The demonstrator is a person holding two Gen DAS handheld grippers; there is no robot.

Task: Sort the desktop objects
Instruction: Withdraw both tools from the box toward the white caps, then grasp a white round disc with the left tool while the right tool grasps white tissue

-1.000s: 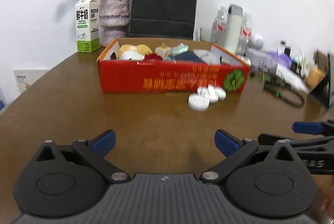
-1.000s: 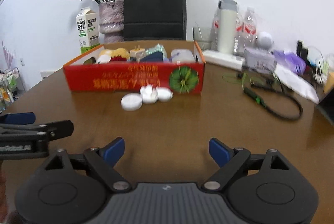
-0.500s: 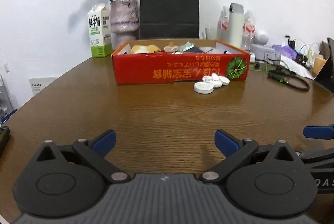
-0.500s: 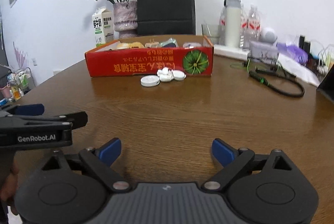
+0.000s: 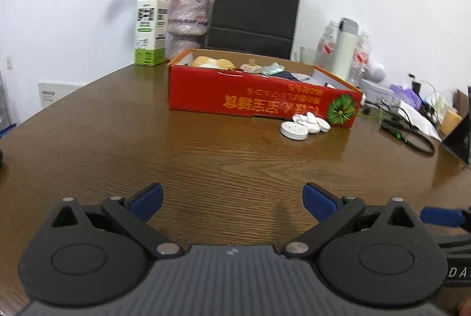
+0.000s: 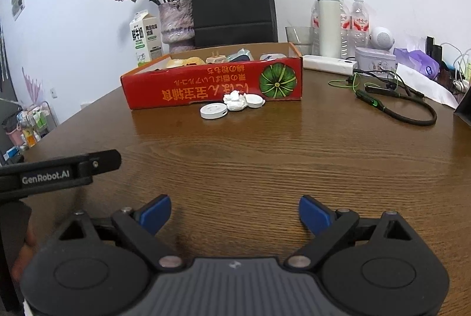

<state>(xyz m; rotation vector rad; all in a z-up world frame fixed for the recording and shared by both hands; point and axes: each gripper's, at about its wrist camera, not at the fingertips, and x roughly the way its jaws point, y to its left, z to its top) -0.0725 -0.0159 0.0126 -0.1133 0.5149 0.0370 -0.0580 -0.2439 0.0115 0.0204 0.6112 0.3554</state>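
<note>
Left gripper (image 5: 232, 199): fingers spread wide over bare bench, nothing between them.
Right gripper (image 6: 234, 212): fingers likewise released and empty; they have just been opening a little further, with only wood grain showing in the gap.
Bench (image 6: 265, 145): brown wood, both grippers low at its near edge, well apart from the items to be sorted.
Red box (image 6: 215, 86): open-topped, already holding several small things; it looks like the sorting bin.
Loose items: a white round disc (image 6: 213, 111), a crumpled white wad (image 6: 234, 101) and a white cap (image 6: 254, 101) lie in a tight cluster on the bench, just in front of the box's near wall, the wad touching or nearly touching its neighbours.
Risk, clustering: closing on one piece would likely nudge the others, or catch two at once, because they sit so close together.
Risk, flat disc: it is low and smooth, so fingers coming in at a shallow slant may slide over it or push it against the box instead of gripping.
Risk, wad: soft and light, it may be pinched by a corner only and drop on the way over the wall.
Risk, two grippers: they sit side by side; both reaching for the same cluster could collide.
Risk, cable (image 6: 412, 113): the dark looped cable to the right of the cluster could snag a wide swing from the right.
</note>
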